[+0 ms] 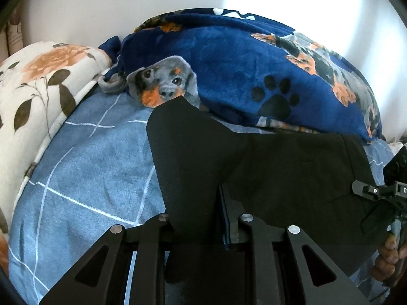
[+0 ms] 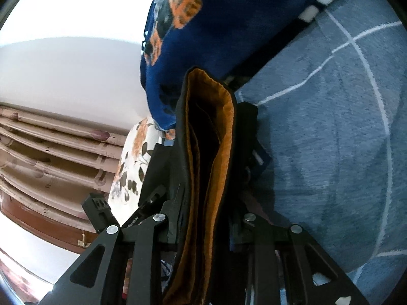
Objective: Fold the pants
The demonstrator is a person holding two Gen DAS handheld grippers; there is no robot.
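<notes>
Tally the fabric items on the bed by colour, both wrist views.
Black with orange lining: 1, the pants, clamped in the left gripper and the right gripper
Navy dog-print: 1, the blanket
Cream floral: 1, the quilt
Blue checked: 1, the bedsheet
Total: 4

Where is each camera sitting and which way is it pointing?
Left wrist: on the left gripper, looking down over the bed at the black pants it grips; the other hand shows at right.
Right wrist: on the right gripper, rolled sideways, looking along the pants edge with its orange lining; no hand is clearly seen.
Shared: pants, dog blanket, floral pillow, bed, wall.
</notes>
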